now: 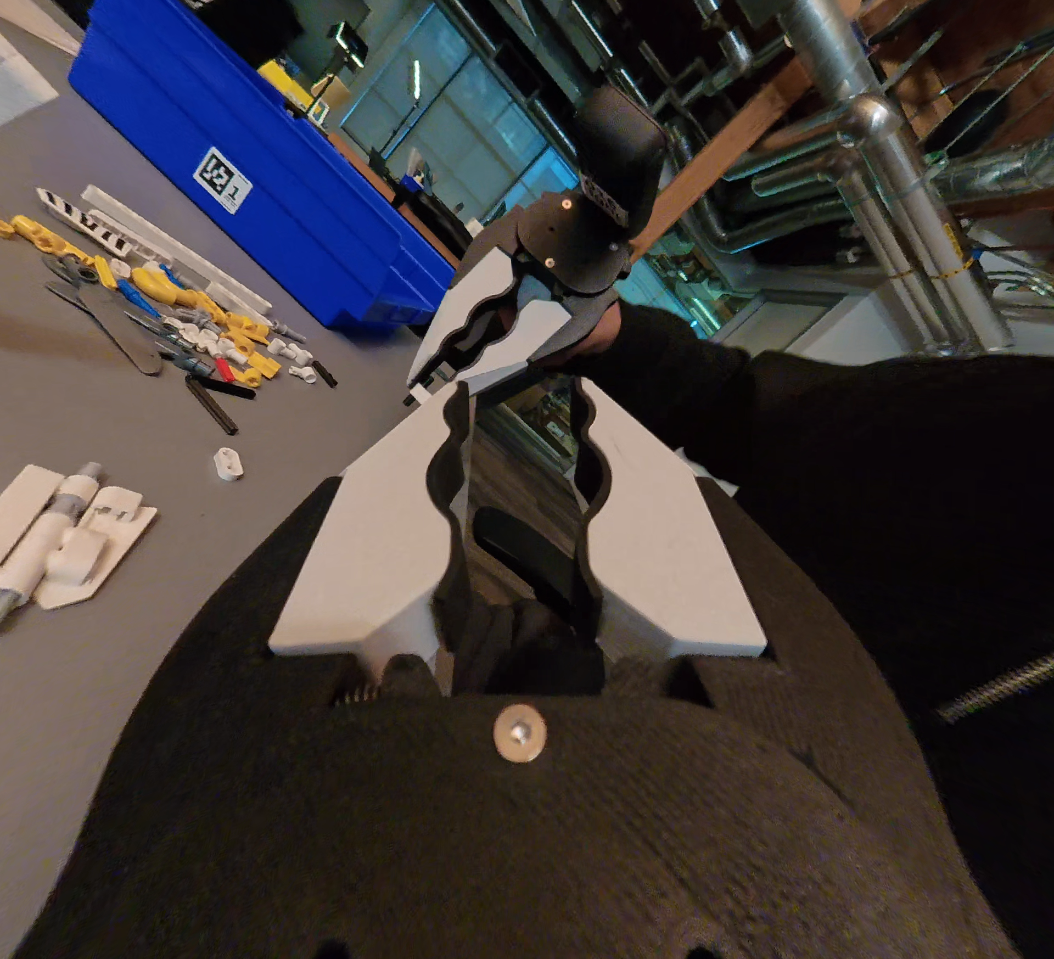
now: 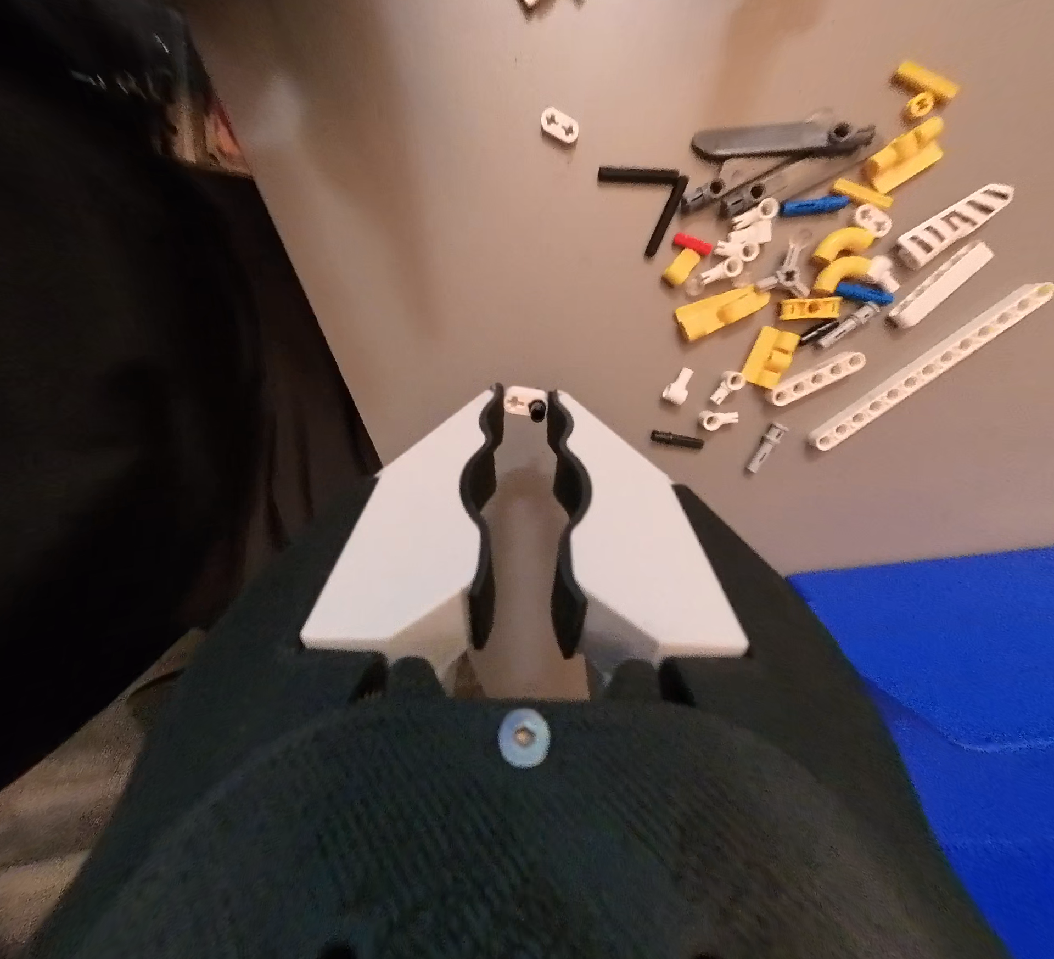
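Right gripper is pinching a small white connector piece with a black pin stuck in it, right at the fingertips, both pads pressed on it, held up off the grey table. Left gripper is spread with nothing between its pads, and its tips sit just beside the right one's.

In the left wrist view the right gripper comes in from 1 o'clock, tilted down toward 7, with a hand in a black sleeve behind it.

The loose pile of yellow, white, blue and black building parts lies at 2 o'clock from the right tips, with a lone white two-hole link at 12. The blue bin carries a white sticker with a square black code; not copying that.
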Motion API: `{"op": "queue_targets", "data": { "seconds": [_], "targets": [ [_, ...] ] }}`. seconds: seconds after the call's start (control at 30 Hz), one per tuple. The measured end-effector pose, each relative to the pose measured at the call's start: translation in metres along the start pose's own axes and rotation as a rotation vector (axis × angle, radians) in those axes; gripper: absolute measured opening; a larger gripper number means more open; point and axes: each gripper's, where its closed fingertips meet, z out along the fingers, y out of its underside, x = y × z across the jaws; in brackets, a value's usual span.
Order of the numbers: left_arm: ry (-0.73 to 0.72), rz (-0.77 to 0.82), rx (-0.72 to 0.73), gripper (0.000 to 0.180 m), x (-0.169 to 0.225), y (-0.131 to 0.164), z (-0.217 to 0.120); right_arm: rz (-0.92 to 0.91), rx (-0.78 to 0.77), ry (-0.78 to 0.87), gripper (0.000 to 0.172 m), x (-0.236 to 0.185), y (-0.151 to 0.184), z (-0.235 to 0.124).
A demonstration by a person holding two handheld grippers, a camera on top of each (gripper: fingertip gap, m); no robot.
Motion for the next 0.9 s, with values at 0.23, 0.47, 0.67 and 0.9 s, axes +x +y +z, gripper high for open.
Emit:
{"op": "queue_targets", "data": {
  "seconds": [0.23,0.47,0.67,0.9],
  "targets": [
    [0.022,-0.020,0.043,0.031,-0.004,-0.006,-0.016,0.035,-0.183,-0.039,0.013,-0.001,0.012,0.028],
    [0.093,-0.096,0.098,0.030,-0.002,-0.016,-0.024,0.081,-0.232,-0.026,0.013,0.005,0.015,0.020],
    [0.101,-0.117,0.116,0.027,-0.003,-0.019,-0.025,0.086,-0.286,-0.048,0.014,0.004,0.027,0.036],
    [0.105,-0.128,0.115,0.027,-0.003,-0.019,-0.025,0.061,-0.271,-0.021,0.013,0.009,0.012,0.015]
  ]
}}
